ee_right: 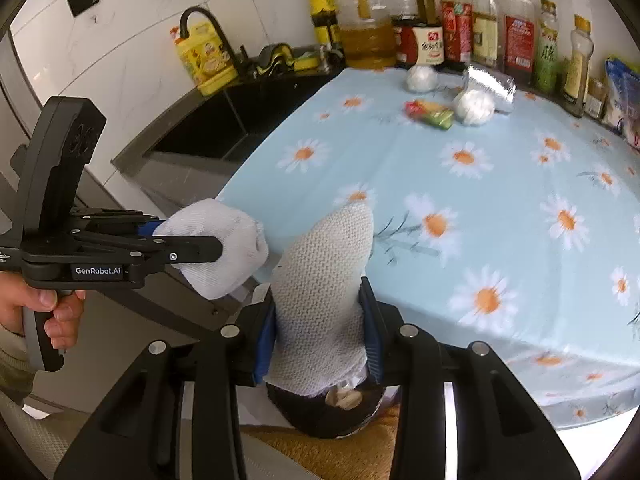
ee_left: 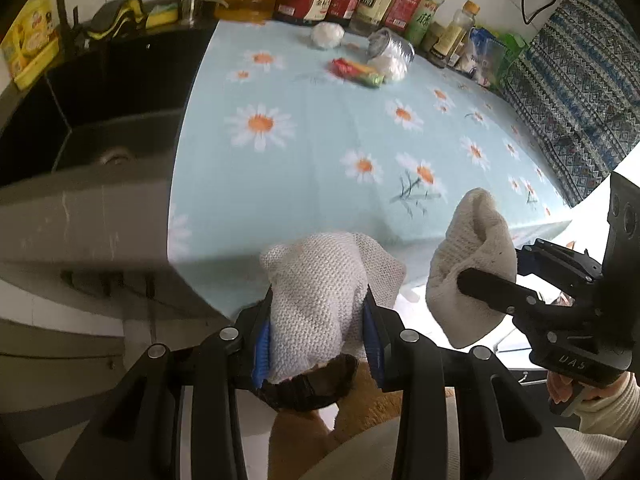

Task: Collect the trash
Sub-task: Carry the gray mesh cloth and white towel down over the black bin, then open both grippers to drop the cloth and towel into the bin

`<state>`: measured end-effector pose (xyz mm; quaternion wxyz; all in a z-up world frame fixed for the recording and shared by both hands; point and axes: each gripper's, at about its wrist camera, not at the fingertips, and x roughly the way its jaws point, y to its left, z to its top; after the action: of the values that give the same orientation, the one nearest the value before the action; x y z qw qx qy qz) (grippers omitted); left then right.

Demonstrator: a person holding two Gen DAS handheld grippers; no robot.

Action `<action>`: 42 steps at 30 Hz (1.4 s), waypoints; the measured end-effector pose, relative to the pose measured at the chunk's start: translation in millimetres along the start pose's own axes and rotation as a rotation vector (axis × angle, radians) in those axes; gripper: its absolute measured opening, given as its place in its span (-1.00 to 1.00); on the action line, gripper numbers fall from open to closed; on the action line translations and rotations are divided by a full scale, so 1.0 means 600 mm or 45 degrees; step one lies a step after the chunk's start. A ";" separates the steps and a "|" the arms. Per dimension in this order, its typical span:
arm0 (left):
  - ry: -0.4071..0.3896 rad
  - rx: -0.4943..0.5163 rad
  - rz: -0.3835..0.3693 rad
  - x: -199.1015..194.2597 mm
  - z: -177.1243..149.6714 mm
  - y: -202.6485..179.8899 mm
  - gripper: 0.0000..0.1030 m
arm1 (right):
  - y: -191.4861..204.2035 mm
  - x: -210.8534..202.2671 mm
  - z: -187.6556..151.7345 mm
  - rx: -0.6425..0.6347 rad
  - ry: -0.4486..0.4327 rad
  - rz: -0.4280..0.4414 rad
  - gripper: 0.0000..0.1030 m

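While each hand-held gripper, left [ee_left: 320, 304] and right [ee_right: 320, 300], is clenched inside its knit cover, you haven't begun; reach the far wrapper [ee_right: 430, 114] and release.

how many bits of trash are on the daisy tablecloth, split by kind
white crumpled paper balls: 2
foil piece: 1
red, yellow and green wrapper: 1
total: 4
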<state>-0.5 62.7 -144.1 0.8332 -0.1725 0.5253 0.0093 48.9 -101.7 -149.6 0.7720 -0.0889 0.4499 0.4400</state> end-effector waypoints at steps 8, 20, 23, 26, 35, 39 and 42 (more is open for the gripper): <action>0.069 -0.024 -0.023 0.022 -0.049 0.014 -0.31 | 0.023 0.032 -0.039 0.004 0.093 0.002 -0.22; 0.220 -0.072 -0.040 0.077 -0.113 0.038 -0.31 | 0.026 0.089 -0.083 0.019 0.242 -0.011 -0.22; 0.254 -0.111 -0.047 0.090 -0.128 0.048 -0.31 | 0.025 0.105 -0.087 0.005 0.274 -0.025 -0.22; 0.275 -0.169 -0.058 0.103 -0.139 0.058 -0.31 | 0.024 0.115 -0.090 0.003 0.302 -0.023 -0.22; 0.348 -0.258 -0.073 0.144 -0.142 0.060 0.26 | 0.024 0.126 -0.101 -0.056 0.333 -0.019 0.25; 0.330 -0.276 -0.076 0.148 -0.127 0.064 0.26 | 0.013 0.121 -0.094 -0.043 0.301 -0.031 0.31; 0.319 -0.293 -0.064 0.148 -0.120 0.071 0.26 | -0.006 0.118 -0.091 -0.007 0.296 -0.036 0.31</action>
<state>-32.3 66.8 -261.9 0.7358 -0.2795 0.6162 0.0270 32.4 -90.5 -236.7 0.7205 -0.1476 0.5339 0.4171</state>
